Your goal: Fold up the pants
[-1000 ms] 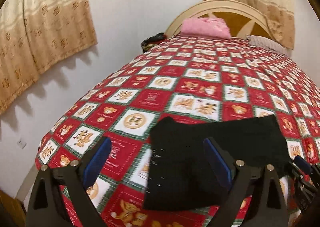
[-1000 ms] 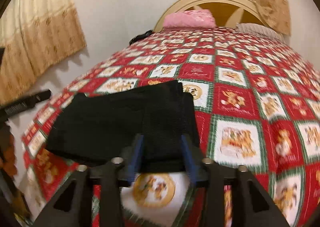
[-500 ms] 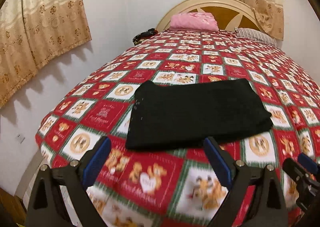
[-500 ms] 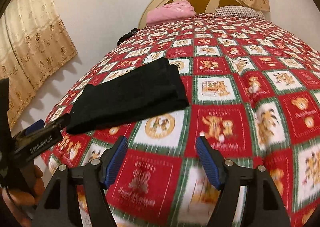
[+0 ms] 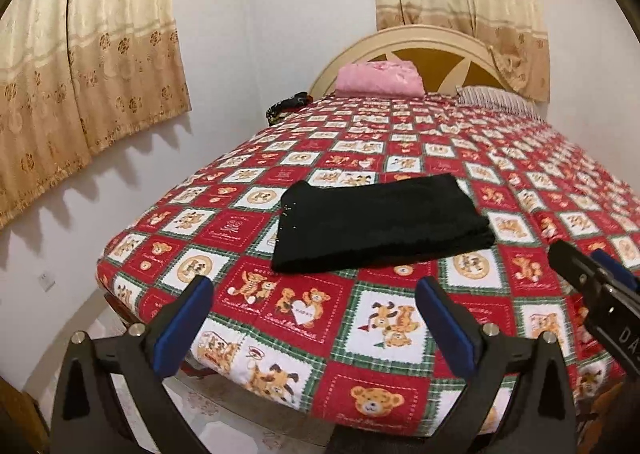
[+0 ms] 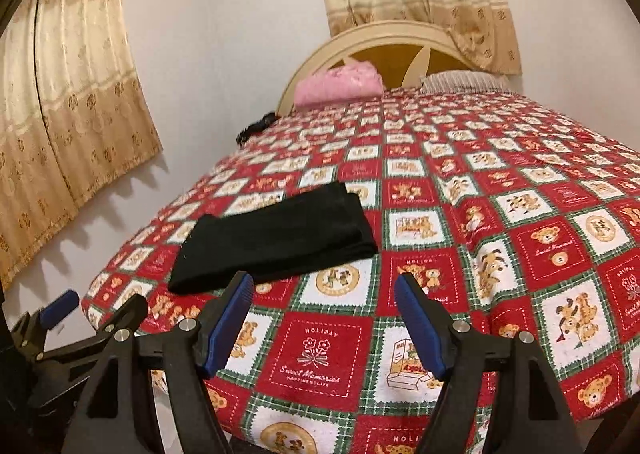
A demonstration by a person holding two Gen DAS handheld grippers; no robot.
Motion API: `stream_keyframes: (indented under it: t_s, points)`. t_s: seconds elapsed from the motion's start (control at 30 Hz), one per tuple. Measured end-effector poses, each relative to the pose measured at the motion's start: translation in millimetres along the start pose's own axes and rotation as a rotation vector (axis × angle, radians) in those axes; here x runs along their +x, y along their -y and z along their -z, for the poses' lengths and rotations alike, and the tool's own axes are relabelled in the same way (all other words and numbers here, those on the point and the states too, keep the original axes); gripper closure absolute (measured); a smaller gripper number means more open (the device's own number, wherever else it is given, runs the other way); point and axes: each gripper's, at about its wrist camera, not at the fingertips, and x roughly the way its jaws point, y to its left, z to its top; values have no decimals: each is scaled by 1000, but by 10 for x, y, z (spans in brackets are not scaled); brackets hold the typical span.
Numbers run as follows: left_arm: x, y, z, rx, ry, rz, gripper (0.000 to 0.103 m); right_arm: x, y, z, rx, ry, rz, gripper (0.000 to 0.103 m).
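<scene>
Bed (image 5: 520, 190) under a red-and-white teddy-bear patchwork quilt fills the frame, black pants (image 5: 380, 222) folded into a flat rectangle at centre, left gripper (image 5: 312, 318) and right gripper (image 6: 324, 326) at bottom, blue-padded jaws spread, empty.

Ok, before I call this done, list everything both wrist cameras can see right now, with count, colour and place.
folded pants: one, black, flat on the bedspread near the foot of the bed
bedspread: one, red, white and green teddy-bear check, covering the bed
pink pillow: one, at the headboard
striped pillow: one, pale, right of the pink one
headboard: one, cream and brown, arched
dark object: one, black, bed's left edge near the head; cannot identify
curtains: two sets, beige, left wall and behind the headboard
left gripper: open, empty, short of the pants
right gripper: open, empty
</scene>
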Motion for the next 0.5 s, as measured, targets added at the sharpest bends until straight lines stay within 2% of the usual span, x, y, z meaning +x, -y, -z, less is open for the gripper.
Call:
stream_keyframes:
  t_s: [0.17,0.5]
  points:
    - [-18,60,39,1,-8,7,0,-95,-13,16,-8,36,17,26]
    - [-28,96,94,1,-11,-4,0,-113,46,28,11,50,22,26]
